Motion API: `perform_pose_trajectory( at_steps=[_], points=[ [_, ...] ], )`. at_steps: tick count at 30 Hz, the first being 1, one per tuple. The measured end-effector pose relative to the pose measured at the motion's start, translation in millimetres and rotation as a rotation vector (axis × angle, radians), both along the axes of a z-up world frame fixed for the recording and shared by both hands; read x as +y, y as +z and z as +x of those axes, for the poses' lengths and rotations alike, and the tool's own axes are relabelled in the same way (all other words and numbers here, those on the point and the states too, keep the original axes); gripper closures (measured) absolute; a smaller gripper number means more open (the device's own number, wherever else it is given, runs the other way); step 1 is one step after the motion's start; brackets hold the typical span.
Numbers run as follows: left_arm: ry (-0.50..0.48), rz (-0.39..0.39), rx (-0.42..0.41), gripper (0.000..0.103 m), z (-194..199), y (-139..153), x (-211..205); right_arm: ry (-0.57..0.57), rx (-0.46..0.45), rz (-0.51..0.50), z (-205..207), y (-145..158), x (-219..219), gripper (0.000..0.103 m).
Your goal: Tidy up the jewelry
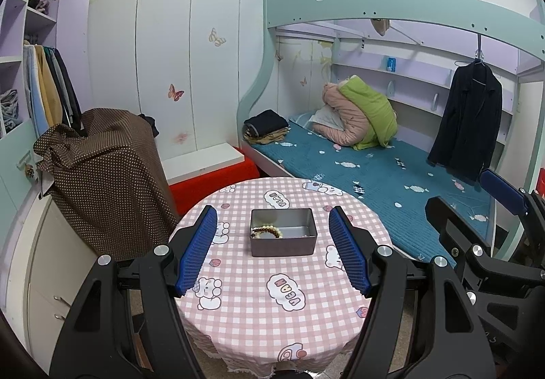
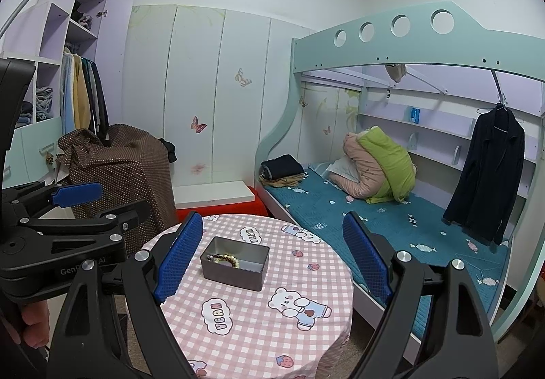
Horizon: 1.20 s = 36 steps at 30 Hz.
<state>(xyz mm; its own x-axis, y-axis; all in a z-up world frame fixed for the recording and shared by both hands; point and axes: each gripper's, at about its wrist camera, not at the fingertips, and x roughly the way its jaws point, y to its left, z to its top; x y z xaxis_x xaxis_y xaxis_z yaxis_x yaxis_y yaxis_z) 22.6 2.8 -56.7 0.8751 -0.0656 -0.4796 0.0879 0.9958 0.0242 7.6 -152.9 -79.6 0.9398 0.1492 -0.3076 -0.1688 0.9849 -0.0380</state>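
Open grey metal tin (image 1: pixel 283 244) mid-table, brown and cream beaded bracelets (image 1: pixel 266 232) heaped in its left end

- Round table's cloth (image 1: pixel 259 321): pink-and-white check printed with white cartoon bears and cloud shapes.
- Rectangular metal tin (image 1: pixel 283 247): plain grey, silvery inside.
- Beaded bracelets in the tin (image 1: pixel 267 232): dark brown beads and cream beads.
- Left gripper (image 1: pixel 274 251) and right gripper (image 2: pixel 274 258): black frames, ribbed blue pads.
- Bed mattress cover (image 2: pixel 391 225): teal, scattered with small white and pink candy shapes.
- Draped cloth beside the wardrobe (image 1: pixel 109 181): brown with fine white dots.
- Hanging jacket (image 1: pixel 466 120): black.
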Motion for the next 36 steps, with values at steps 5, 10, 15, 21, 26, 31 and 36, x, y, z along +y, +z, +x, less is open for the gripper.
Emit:
perform_pose_trajectory(
  at_steps=[5,10,15,21,26,31,36],
  points=[
    [0.002,0.001,0.000,0.034,-1.4,-0.2,0.4,0.000,0.004,0.006,0.2,0.9,-0.3,0.022],
    [0.002,-0.001,0.001,0.034,-3.1,0.8,2.1,0.007,0.006,0.008,3.4,2.4,-1.2,0.022],
    [0.005,0.003,-0.003,0.034,-3.5,1.7,1.9,0.017,0.003,0.009,4.9,3.0,-0.4,0.022],
    [0.002,0.006,-0.009,0.034,-3.7,1.6,0.4,0.015,-0.003,0.008,4.7,2.3,0.0,0.022],
    [0.001,0.009,-0.010,0.034,-1.8,1.7,-0.9,0.013,-0.003,0.008,1.9,-1.0,0.9,0.022],
    [-0.001,0.012,-0.014,0.034,-0.5,-0.6,-2.9,0.020,-0.002,0.010,2.4,-2.1,1.1,0.022],
    [0.001,0.011,-0.014,0.034,-0.7,-1.2,-3.2,0.022,0.000,0.007,3.8,-1.9,2.0,0.022]
  ],
)
